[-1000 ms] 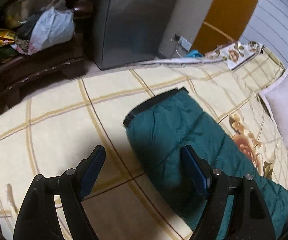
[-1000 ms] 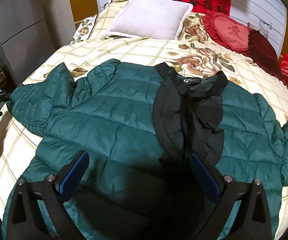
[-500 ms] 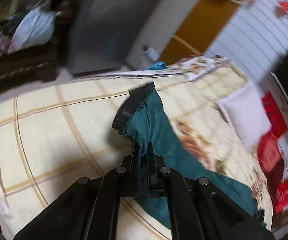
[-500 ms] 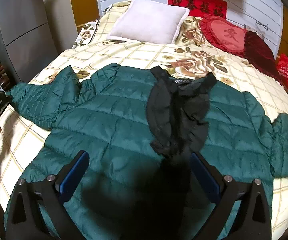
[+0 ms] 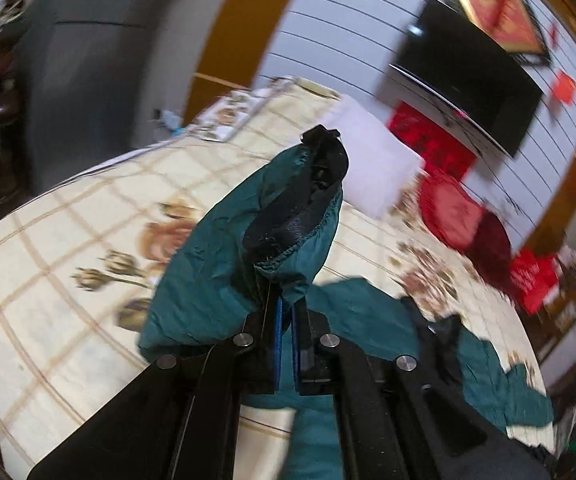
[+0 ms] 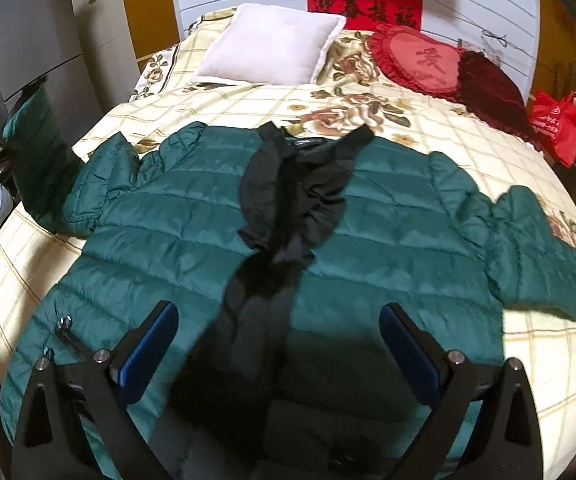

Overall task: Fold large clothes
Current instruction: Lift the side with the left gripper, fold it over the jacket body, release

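Observation:
A dark green quilted jacket [image 6: 192, 232] with a black lining and collar [image 6: 295, 184] lies spread on the bed [image 6: 248, 100], front open. My left gripper [image 5: 286, 320] is shut on the jacket's left sleeve [image 5: 224, 264] near its black cuff [image 5: 307, 208] and holds it lifted above the bed. The raised sleeve shows in the right wrist view [image 6: 36, 152] at the far left. My right gripper [image 6: 278, 344] is open and empty, hovering over the jacket's lower middle. The right sleeve [image 6: 543, 256] lies flat on the bed.
A white pillow [image 6: 268, 48] and red heart cushions [image 6: 443, 64] lie at the bed's head. A grey cabinet [image 6: 28, 40] stands left of the bed. A red bag [image 6: 555, 124] sits at the right. A dark screen [image 5: 467, 68] hangs on the wall.
My left gripper closed on the left sleeve and lifted it off the bed, swinging toward the jacket's body. My right gripper stayed open and shifted a little over the jacket.

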`<state>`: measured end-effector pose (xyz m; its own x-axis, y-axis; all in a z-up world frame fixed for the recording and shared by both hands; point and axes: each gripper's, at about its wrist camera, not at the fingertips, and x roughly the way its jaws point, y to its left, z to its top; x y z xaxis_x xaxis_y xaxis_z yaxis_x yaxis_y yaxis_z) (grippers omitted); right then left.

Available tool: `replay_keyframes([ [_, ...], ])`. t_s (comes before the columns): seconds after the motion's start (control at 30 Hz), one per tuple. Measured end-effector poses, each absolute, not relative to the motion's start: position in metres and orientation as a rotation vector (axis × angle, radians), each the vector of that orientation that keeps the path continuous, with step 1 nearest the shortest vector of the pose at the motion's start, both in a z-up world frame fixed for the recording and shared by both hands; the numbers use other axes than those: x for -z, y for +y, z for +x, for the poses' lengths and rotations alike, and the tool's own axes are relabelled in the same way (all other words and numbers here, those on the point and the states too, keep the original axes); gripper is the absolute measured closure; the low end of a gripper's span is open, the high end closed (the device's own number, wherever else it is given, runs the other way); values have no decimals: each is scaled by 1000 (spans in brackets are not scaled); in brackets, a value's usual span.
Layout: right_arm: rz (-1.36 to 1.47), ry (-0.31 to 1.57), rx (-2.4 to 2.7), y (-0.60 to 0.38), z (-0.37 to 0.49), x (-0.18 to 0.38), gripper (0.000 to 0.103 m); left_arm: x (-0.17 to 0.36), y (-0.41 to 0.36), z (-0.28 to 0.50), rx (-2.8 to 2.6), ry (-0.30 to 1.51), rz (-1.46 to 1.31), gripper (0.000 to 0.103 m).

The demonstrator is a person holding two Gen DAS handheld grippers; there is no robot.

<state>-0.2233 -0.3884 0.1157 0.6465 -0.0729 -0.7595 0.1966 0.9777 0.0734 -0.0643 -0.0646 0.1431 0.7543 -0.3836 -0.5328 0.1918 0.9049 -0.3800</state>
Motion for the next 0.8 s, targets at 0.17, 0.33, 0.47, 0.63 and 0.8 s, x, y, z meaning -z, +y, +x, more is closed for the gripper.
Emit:
replay_keyframes([
  [0.17, 188, 839, 178, -408, -244, -118, 1, -140, -129, -81, 400, 694, -275, 91],
  [0.33, 226, 832, 210, -431, -262, -118, 1, -131, -190, -99, 469, 728, -232, 91],
  [0.47, 246, 831, 236, -447, -272, -116, 1, -124, -234, -113, 528, 753, -187, 91],
  [0.63, 267, 831, 264, -464, -282, -113, 1, -113, -275, -125, 585, 796, -160, 91],
  [0.8, 282, 839, 295, -479, -287, -108, 1, -100, -301, -134, 637, 837, -140, 91],
])
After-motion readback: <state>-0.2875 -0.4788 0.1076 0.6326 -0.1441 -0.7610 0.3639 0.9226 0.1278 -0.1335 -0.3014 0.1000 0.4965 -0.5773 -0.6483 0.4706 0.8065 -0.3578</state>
